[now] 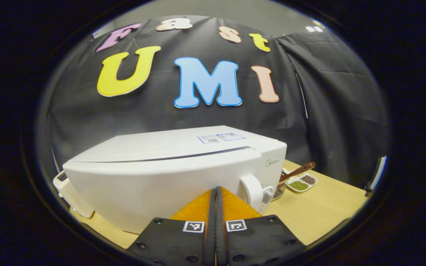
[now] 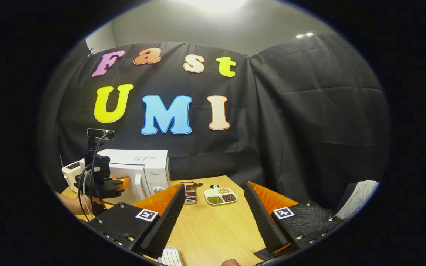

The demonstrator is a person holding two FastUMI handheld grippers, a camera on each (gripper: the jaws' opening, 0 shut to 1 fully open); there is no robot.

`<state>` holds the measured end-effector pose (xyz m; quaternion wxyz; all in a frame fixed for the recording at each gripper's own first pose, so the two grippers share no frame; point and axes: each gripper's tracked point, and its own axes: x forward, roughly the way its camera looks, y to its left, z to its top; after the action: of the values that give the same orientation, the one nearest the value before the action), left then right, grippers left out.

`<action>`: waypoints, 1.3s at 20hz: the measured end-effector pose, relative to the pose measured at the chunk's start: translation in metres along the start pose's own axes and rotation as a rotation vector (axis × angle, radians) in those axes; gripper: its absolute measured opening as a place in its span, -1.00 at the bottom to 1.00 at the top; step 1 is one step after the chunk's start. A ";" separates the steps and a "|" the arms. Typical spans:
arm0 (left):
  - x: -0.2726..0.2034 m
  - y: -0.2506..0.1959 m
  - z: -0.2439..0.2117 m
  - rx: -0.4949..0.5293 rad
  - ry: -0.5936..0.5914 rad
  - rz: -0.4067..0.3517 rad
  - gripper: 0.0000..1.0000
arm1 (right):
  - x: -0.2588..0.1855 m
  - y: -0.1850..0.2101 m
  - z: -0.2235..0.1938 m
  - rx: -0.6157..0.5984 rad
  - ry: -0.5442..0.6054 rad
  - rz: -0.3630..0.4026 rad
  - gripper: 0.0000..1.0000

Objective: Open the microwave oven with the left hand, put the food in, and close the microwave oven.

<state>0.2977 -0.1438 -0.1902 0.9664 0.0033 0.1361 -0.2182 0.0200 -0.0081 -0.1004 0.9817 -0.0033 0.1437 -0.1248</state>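
Note:
A white microwave oven (image 1: 168,170) stands on the wooden table (image 1: 320,210) with its door closed, and its handle (image 1: 250,189) is near the right end of the front. My left gripper (image 1: 217,190) is shut with nothing between its fingers. Its tips are close to the door, just left of the handle. In the right gripper view the left gripper (image 2: 104,184) hangs before the microwave oven (image 2: 139,173), held by a hand (image 2: 68,203). The food is a white divided dish of beans (image 2: 220,195) (image 1: 302,183) right of the microwave. My right gripper (image 2: 215,186) is open above the table (image 2: 213,229), nearer than the dish.
A small metal basket with a brown spoon (image 2: 190,194) (image 1: 283,184) stands between microwave and dish. A white toaster-like appliance (image 2: 70,171) (image 1: 70,194) sits left of the microwave. A white ribbed object (image 2: 170,256) lies at the near edge, and a white stack (image 2: 359,201) sits far right.

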 end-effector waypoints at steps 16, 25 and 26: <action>-0.052 -0.020 0.055 0.029 -0.113 -0.001 -0.85 | 0.001 0.015 0.011 -0.002 -0.030 0.088 0.94; -0.161 0.011 0.093 0.018 -0.186 0.179 -0.92 | -0.007 0.023 0.031 0.000 -0.071 0.277 0.94; -0.175 0.013 0.093 0.018 -0.189 0.201 -0.86 | -0.008 0.021 0.032 -0.001 -0.073 0.292 0.95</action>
<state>0.1758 -0.0650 -0.0551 0.9918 0.0051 0.0417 -0.1207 0.0267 0.0136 -0.0679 0.9940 0.0127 0.1069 0.0194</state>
